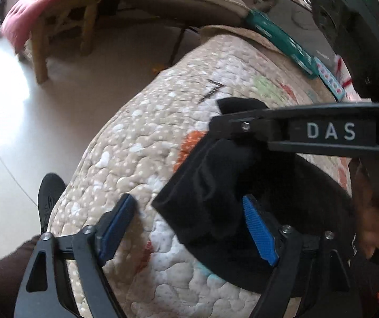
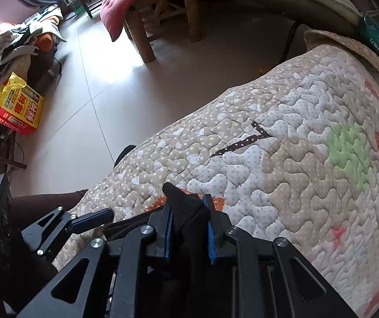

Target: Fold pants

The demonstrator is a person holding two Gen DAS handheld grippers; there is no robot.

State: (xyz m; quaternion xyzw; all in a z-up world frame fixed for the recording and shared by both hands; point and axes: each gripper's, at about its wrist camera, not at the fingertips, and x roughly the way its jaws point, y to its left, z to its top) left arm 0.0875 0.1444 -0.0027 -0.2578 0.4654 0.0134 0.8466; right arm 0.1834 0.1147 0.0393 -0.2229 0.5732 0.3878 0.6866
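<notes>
The black pants [image 1: 210,185] hang bunched above a quilted patchwork cover [image 1: 136,145]. My left gripper [image 1: 189,217] is open, its blue pads [image 1: 261,233] wide apart, with the pants' edge lying between them near the right pad. My right gripper [image 2: 189,220] is shut on a fold of the black pants [image 2: 186,206], which sticks up between its blue pads. In the left wrist view the right gripper [image 1: 231,127] reaches in from the right, clamped on the pants' upper edge.
The quilt [image 2: 282,159] covers a rounded surface that drops off to a tiled floor [image 2: 110,92] on the left. A wooden stool with pink cushion [image 2: 141,13], a red and yellow box [image 2: 17,111], a clothes pile and a teal pack [image 1: 282,42] lie around.
</notes>
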